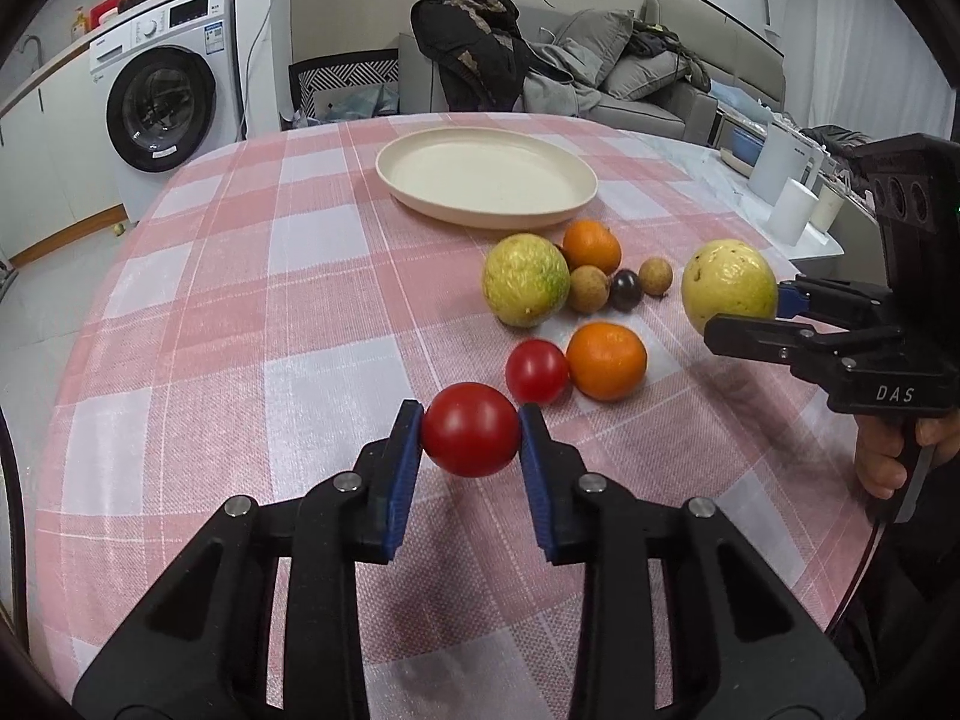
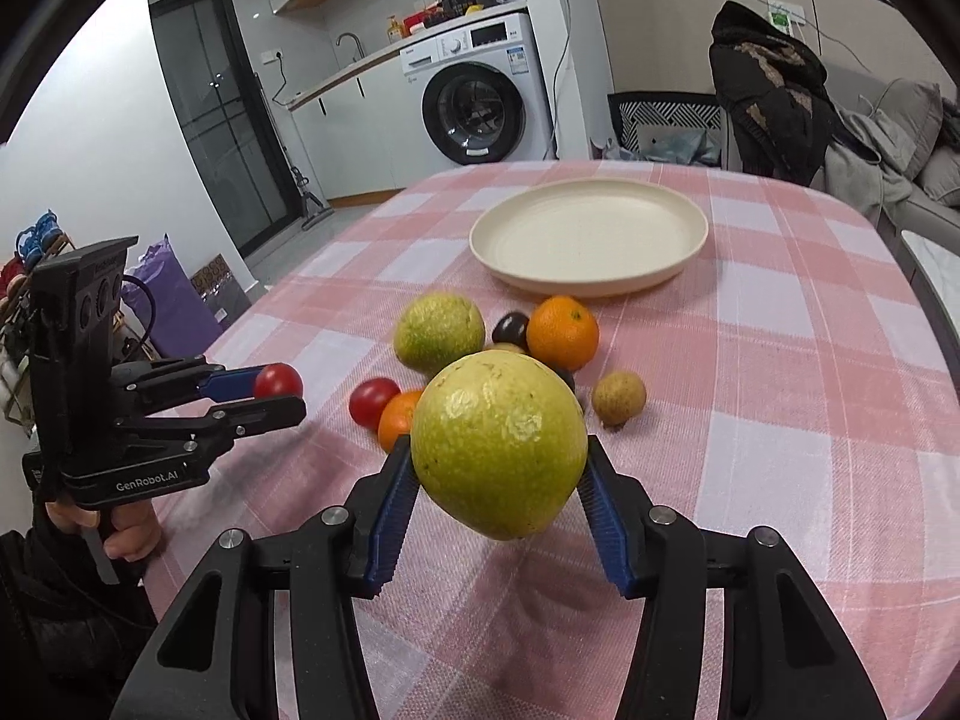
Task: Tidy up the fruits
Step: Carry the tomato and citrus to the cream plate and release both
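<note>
My left gripper (image 1: 471, 441) is shut on a red tomato (image 1: 471, 437) and holds it above the table; it also shows in the right wrist view (image 2: 277, 381). My right gripper (image 2: 499, 480) is shut on a yellow-green guava (image 2: 499, 443), lifted off the cloth; the guava shows in the left wrist view (image 1: 729, 285). On the cloth lie a second guava (image 1: 525, 279), two oranges (image 1: 606, 361) (image 1: 591, 247), a second tomato (image 1: 536, 371), two brown longans (image 1: 588, 288) (image 1: 655, 276) and a dark plum (image 1: 626, 290). An empty cream plate (image 1: 486, 180) sits behind them.
The round table has a pink and white checked cloth (image 1: 240, 312). White cups (image 1: 792, 210) stand on a side surface at the right. A washing machine (image 1: 162, 90), a chair with a black coat (image 1: 468, 42) and a sofa stand beyond the table.
</note>
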A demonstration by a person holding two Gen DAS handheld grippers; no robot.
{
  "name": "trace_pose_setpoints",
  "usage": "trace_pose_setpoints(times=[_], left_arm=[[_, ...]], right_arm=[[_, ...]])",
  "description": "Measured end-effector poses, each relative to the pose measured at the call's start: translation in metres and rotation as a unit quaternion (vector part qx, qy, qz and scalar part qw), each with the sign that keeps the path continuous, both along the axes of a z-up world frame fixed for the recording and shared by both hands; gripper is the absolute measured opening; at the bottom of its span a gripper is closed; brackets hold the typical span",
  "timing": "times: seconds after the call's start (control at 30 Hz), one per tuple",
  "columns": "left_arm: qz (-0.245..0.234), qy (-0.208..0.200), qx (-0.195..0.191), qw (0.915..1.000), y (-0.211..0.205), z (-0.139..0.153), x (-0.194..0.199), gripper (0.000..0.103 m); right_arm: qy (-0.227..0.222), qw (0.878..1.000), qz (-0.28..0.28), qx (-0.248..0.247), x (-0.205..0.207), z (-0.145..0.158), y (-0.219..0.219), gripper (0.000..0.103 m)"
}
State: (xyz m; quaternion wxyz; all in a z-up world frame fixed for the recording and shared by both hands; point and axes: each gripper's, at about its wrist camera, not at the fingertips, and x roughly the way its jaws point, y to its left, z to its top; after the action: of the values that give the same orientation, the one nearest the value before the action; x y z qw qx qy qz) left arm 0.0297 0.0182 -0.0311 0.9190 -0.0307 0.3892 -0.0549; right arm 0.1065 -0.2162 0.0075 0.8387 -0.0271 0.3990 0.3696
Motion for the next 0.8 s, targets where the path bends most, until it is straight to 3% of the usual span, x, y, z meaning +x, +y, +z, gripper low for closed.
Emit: trace_pose_setpoints(times=[0.47,0.8], left_arm=[[0.003,-0.052,0.005,0.9986,-0.01,0.033,0.036,0.029],[-0.005,-0.064,0.015,0.9978,-0.019,0.045,0.075,0.029]], right_arm=[[-0.042,0.999,-0.022,0.024,0.024,0.038,0.008,0.054],[-0.056,0.998,-0.031,0.025,0.053,0.048,0.024,0.054]])
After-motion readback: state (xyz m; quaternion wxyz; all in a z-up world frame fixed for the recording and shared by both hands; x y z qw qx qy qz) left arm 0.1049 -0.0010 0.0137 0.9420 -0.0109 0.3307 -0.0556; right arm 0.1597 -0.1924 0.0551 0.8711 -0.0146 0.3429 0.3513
